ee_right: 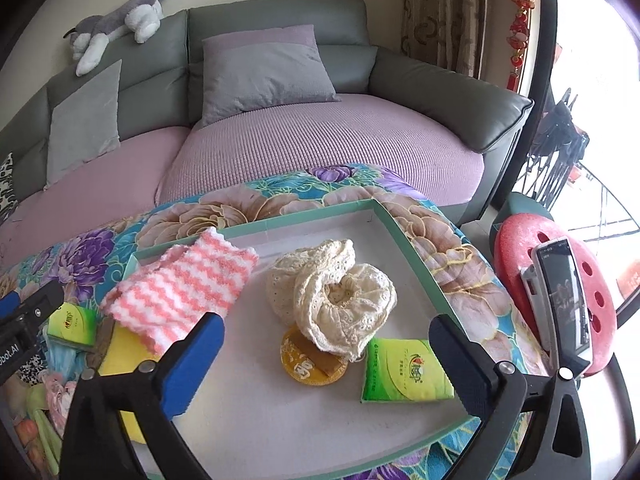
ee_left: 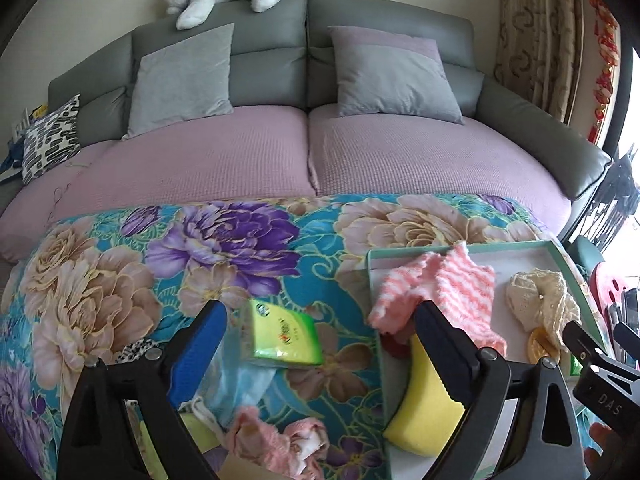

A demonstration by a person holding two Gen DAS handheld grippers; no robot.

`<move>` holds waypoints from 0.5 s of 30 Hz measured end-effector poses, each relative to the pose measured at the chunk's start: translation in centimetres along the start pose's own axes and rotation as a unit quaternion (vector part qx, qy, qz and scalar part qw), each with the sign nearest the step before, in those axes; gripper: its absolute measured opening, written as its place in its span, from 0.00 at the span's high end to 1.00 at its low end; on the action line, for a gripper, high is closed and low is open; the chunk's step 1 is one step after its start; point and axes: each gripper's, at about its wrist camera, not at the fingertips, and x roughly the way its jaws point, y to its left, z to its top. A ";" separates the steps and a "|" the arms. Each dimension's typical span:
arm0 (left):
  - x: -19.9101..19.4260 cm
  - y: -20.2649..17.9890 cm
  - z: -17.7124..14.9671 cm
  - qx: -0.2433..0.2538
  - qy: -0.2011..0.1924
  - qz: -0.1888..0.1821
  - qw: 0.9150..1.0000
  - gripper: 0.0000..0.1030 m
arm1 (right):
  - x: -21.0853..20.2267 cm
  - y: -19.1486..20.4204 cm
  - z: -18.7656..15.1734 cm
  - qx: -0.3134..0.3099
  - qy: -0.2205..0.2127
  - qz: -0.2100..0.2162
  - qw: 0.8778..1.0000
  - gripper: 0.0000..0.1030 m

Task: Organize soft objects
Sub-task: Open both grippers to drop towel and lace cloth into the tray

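A shallow green-rimmed tray (ee_right: 416,236) sits at the right end of the tabletop, which is covered by a floral cloth (ee_left: 120,280). In the tray lie a pink-and-white striped fuzzy sock (ee_right: 180,292), a bunched cream lace piece (ee_right: 340,300), a round gold packet (ee_right: 308,364) and a green tissue pack (ee_right: 404,372); a yellow sponge (ee_left: 424,400) rests against the tray's left edge. Left of the tray, on the cloth, lie a second tissue pack (ee_left: 284,336), a pale blue mask (ee_left: 240,384) and a pink knit item (ee_left: 280,440). Left gripper (ee_left: 320,320) and right gripper (ee_right: 326,344) both stand wide apart, holding nothing. Everything looks light, limp and compressible; the pack is likely best pinched across its flat faces, since its film is probably slippery.
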 end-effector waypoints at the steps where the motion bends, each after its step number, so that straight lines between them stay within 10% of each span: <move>1: -0.2 0.2 -0.3 0.001 0.002 0.001 1.000 0.08 | -0.2 0.1 -0.3 0.000 0.005 0.001 1.000 0.00; 15: -2.5 4.6 -5.3 -0.010 0.013 0.029 0.999 0.08 | -3.3 3.7 -4.6 -0.020 0.034 0.015 0.999 0.00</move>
